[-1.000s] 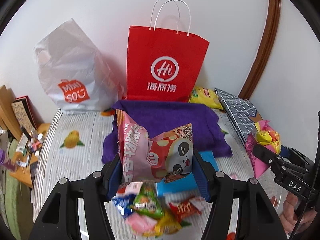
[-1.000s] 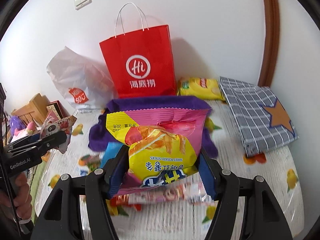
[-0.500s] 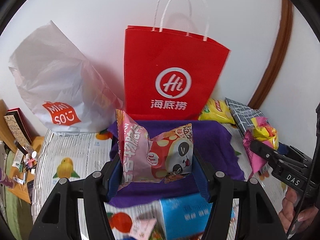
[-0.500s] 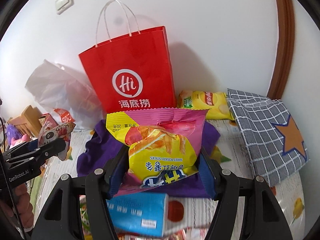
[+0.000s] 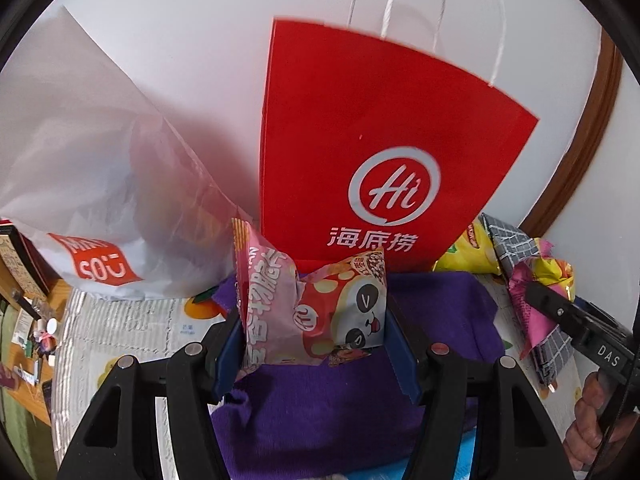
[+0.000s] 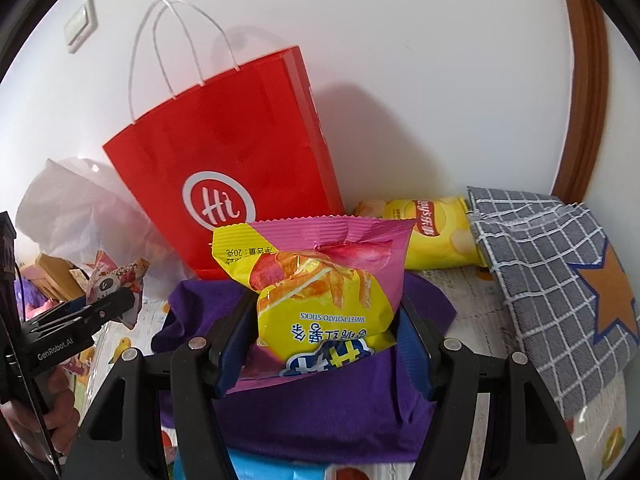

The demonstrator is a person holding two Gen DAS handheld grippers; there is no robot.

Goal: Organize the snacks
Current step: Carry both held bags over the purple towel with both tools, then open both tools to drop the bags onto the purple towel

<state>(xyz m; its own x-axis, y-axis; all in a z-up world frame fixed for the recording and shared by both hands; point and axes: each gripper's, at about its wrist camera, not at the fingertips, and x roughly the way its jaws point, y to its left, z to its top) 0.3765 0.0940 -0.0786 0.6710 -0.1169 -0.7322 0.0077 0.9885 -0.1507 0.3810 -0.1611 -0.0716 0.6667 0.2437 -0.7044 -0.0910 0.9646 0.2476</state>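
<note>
White wall backs the scene, with a brown curved frame (image 6: 584, 80) at the right and a light switch (image 6: 82, 24) high on the left. Below it lies a surface under a fruit-printed cover (image 5: 132, 332); whether it is a tabletop or a bed I cannot tell. A red paper bag (image 5: 360, 152) with white cord handles stands upright against the wall; its inside is hidden from both views. Just left of it slumps a white plastic bag (image 5: 88, 184), contents hidden too. A purple cloth (image 5: 320, 408) is spread in front of the red bag, reaching its base.

The left gripper (image 5: 314, 344) has its blue-padded fingers clamped on a pink panda snack packet (image 5: 316, 312), held above the purple cloth right in front of the red bag. The right gripper (image 6: 324, 344) has its fingers pinched on a yellow and pink sweet potato sticks packet (image 6: 320, 288), held upside down over the same cloth, near the red bag's front.

A yellow chips bag (image 6: 432, 236) lies by the wall right of the red bag, touching a grey checked cloth (image 6: 560, 280) with an orange star. A blue box (image 6: 272, 468) peeks out at the cloth's near edge. Clutter sits on a wooden piece (image 5: 28, 316) at far left
</note>
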